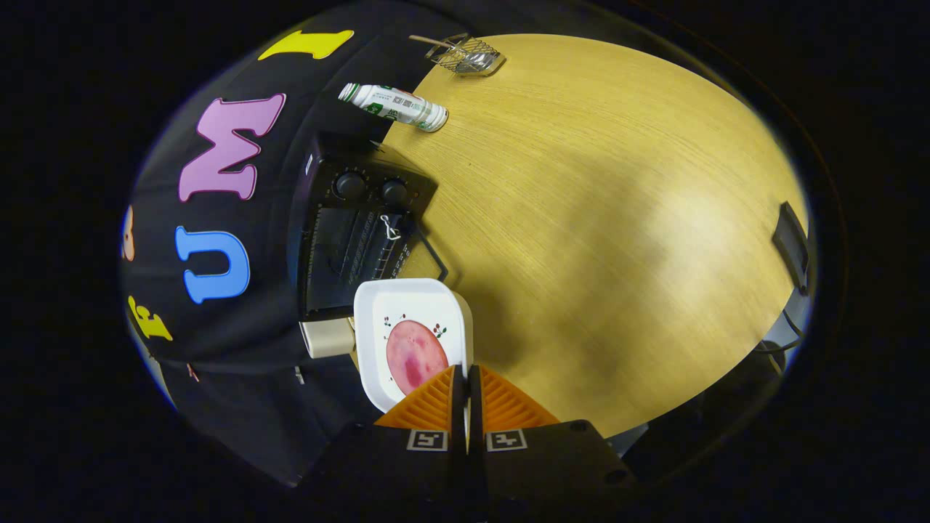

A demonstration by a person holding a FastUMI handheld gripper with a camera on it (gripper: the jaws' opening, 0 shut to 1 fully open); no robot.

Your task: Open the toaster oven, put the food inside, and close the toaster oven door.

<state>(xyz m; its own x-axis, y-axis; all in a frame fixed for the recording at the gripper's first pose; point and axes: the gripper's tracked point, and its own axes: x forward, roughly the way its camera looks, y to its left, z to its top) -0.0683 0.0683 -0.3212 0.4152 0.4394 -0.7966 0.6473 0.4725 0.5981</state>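
Pale wood-grain table (617, 240) carries every object shown. At about 10 o'clock from the claw (465, 385) stands the black toaster oven (356, 232), two knobs at its far end; its door appears lowered, with rack wires visible through the opening, though the distorted view leaves this uncertain. A white square plate (429, 309) bearing a pink slice of meat (414, 356) hangs just ahead of the fingers, between them and the oven mouth. The claw is nearly closed, both fingers pinching the plate's near rim. Farther off at 12 o'clock lie a green-and-white bottle (396, 107) on its side and a small wire basket (471, 54). Judged progress: opening apparently done, food in transit; insertion, release and closing the door remain.
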